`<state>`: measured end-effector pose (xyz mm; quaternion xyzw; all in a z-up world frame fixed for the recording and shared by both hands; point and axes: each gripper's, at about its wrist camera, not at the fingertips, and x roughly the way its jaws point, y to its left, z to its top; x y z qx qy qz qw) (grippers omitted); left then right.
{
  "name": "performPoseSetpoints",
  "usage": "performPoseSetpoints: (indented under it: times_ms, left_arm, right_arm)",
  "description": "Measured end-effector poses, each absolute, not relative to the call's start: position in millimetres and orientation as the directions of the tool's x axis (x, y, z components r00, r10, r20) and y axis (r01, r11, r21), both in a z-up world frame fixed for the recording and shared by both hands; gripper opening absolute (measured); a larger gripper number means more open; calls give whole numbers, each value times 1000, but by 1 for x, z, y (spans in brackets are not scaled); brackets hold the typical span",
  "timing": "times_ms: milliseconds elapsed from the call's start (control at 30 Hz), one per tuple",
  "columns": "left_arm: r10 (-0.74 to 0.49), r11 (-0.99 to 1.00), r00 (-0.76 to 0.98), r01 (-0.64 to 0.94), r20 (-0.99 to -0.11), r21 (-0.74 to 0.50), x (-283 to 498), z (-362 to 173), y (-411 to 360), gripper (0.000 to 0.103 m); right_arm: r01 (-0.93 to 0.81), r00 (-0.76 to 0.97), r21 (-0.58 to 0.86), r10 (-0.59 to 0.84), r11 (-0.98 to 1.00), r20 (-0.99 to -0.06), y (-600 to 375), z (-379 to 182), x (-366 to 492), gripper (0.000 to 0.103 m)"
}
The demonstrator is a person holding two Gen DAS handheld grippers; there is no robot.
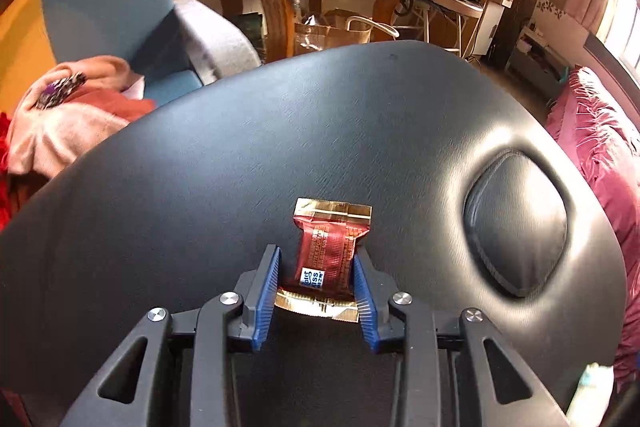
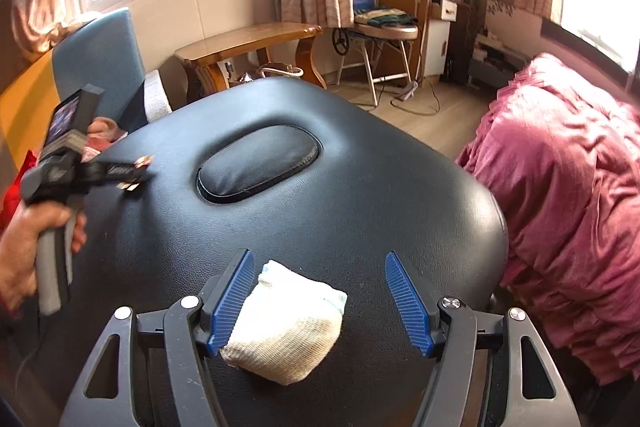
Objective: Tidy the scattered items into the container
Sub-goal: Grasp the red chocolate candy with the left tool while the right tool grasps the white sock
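The black padded table (image 2: 360, 195) fills both views, its leather-like top rounded at the corners, with an oval cushion insert (image 2: 258, 163) toward the far side. No container shows in either view.

The right gripper (image 2: 320, 301) stands released, its jaws wide apart around a folded white cloth bundle (image 2: 288, 327); the left pad touches it, the right pad is well apart. The bundle looks soft and light, so it should squash; gripping across its thick middle seems safest.

The left gripper (image 1: 316, 291) is clenched on a red-and-gold snack packet (image 1: 326, 259), held by its sides near the near seal. It looks light, crinkly and slippery.

Open table lies all around; the right edge drops toward pink bedding (image 2: 560, 187).
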<state>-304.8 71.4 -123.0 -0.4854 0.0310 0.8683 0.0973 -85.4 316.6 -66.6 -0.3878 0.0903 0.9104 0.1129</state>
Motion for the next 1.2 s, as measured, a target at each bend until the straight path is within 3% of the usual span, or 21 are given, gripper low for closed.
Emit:
performPoseSetpoints:
  times_ms: [300, 367, 667, 733, 800, 867, 1200]
  left_arm:
    - [110, -988, -532, -148, -840, -36, -233, -114, 31, 35]
    - [105, -990, -535, -138, -838, -35, -215, -113, 22, 35]
    - [93, -995, -523, -84, -848, -57, -147, -112, -12, 35]
    - [81, -996, -529, -77, -845, -47, -134, -111, -18, 36]
    - [82, -996, -527, -66, -846, -56, -123, -111, -25, 36]
    - [82, -997, -523, -55, -848, -63, -113, -111, -32, 36]
    - [59, -998, -503, -13, -862, -61, -86, -116, -55, 36]
  right_arm:
    - [-272, -650, 204, 24, -940, -759, 328, -74, -74, 69]
    - [-259, -642, 208, 7, -943, -767, 324, -77, -72, 76]
    - [-260, -589, 264, -65, -929, -806, 321, -99, -84, 80]
    - [-238, -592, 300, -107, -924, -799, 319, -101, -86, 62]
    - [-212, -591, 278, -104, -937, -800, 309, -99, -87, 59]
    - [-148, -602, 263, -124, -953, -789, 292, -93, -87, 47]
    - [130, -559, 238, -269, -963, -784, 193, -92, -90, 48]
